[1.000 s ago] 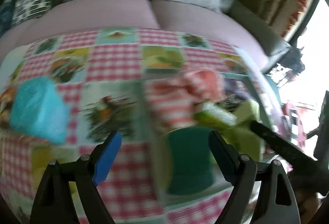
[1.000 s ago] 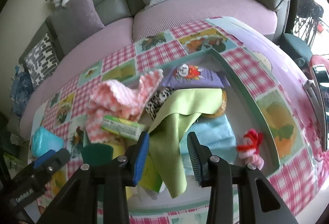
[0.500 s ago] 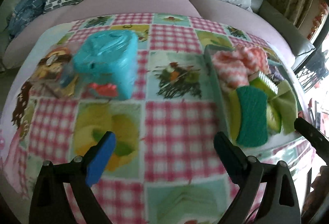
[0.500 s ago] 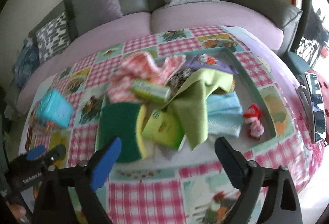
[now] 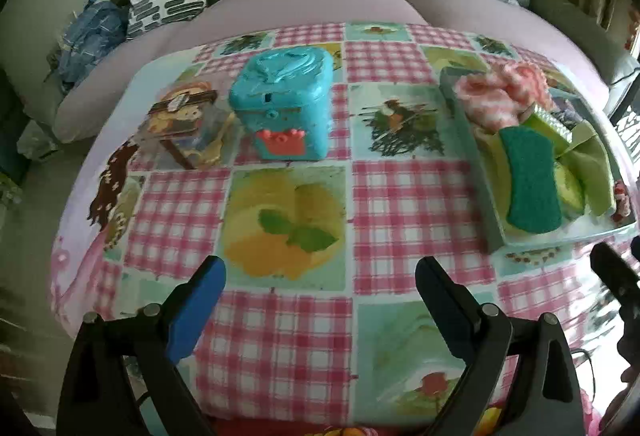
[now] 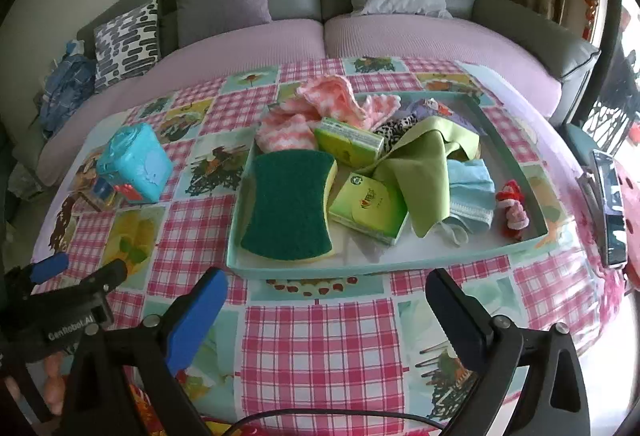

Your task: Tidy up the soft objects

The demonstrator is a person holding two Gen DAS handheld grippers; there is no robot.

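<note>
A pale green tray (image 6: pixel 360 270) on the checked tablecloth holds the soft things: a dark green sponge (image 6: pixel 288 203), a pink knitted cloth (image 6: pixel 316 111), a light green cloth (image 6: pixel 424 171), two green tissue packs (image 6: pixel 368 203), a blue face mask (image 6: pixel 470 191) and a small red and pink toy (image 6: pixel 512 209). My right gripper (image 6: pixel 328 280) hovers in front of the tray's near wall, its jaws opening wide with nothing between them. Left of the tray (image 5: pixel 490 203), my left gripper (image 5: pixel 320 268) stands open and empty over the cloth, short of a teal box (image 5: pixel 286 103).
Beside the teal box (image 6: pixel 134 161) sits a clear case with a brown figure (image 5: pixel 184 123). A phone (image 6: pixel 610 203) lies at the table's right edge. Behind the table runs a sofa with grey and patterned cushions (image 6: pixel 220 3). The left gripper (image 6: pixel 84 270) shows at lower left.
The right jaws went from narrow around the light green cloth to wide, and the cloth now lies in the tray. Both grippers drew back toward the near edge; the left swung toward the teal box.
</note>
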